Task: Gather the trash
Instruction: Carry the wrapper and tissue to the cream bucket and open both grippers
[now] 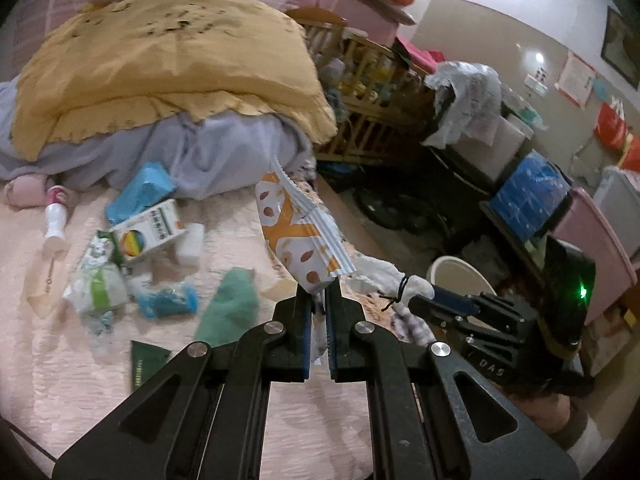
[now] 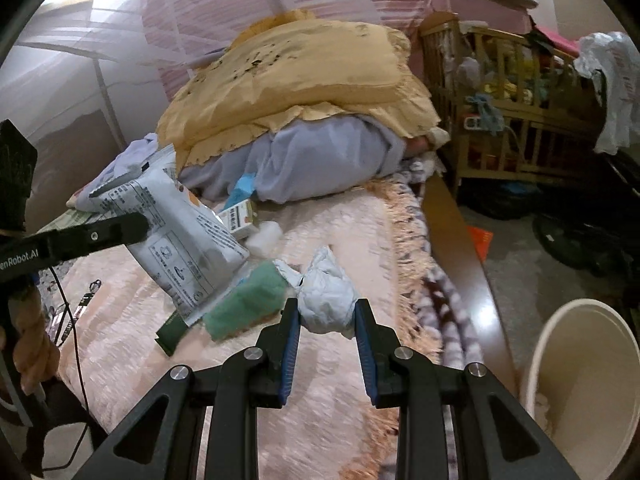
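Two grippers over pink bedspread [image 2: 320,420]. Left gripper [image 1: 319,286] clamped on orange-white wrapper [image 1: 296,232], held above bed. Right gripper [image 2: 326,314] clamped on white wad [image 2: 326,292]. Cream bin [image 2: 580,364] on floor beside bed.

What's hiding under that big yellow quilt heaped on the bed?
Under the yellow quilt a bunched lavender blanket shows, with a blue packet poking out at its lower edge. Whatever lies deeper inside the heap is covered and cannot be seen.
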